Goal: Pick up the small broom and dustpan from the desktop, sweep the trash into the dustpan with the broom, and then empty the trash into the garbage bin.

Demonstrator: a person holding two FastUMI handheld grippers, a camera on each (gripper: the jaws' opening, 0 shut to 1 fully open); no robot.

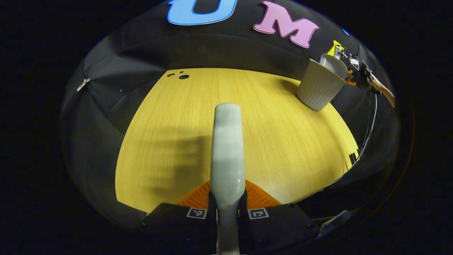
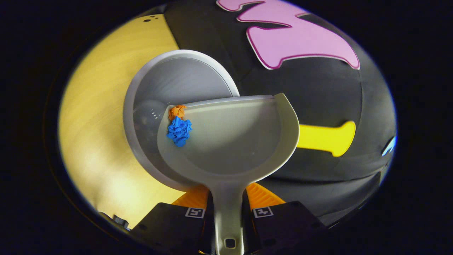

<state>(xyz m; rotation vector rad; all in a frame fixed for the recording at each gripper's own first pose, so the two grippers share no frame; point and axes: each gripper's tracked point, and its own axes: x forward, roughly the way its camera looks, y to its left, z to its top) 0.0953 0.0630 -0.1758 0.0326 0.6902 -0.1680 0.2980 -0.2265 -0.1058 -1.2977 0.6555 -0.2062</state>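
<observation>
Right gripper view: the right gripper (image 2: 228, 212) clamps the dustpan (image 2: 230, 141) by its handle, tipped over the garbage bin (image 2: 141, 88); blue trash (image 2: 179, 131) and an orange scrap (image 2: 177, 111) cling at the pan's lip above the bin's mouth; light, crumpled paper likely needs a steeper tilt. Left gripper view: the left gripper (image 1: 228, 209) pinches the broom (image 1: 227, 148) handle, smooth stiff plastic, over the surface (image 1: 276, 141), well apart from the bin.
</observation>
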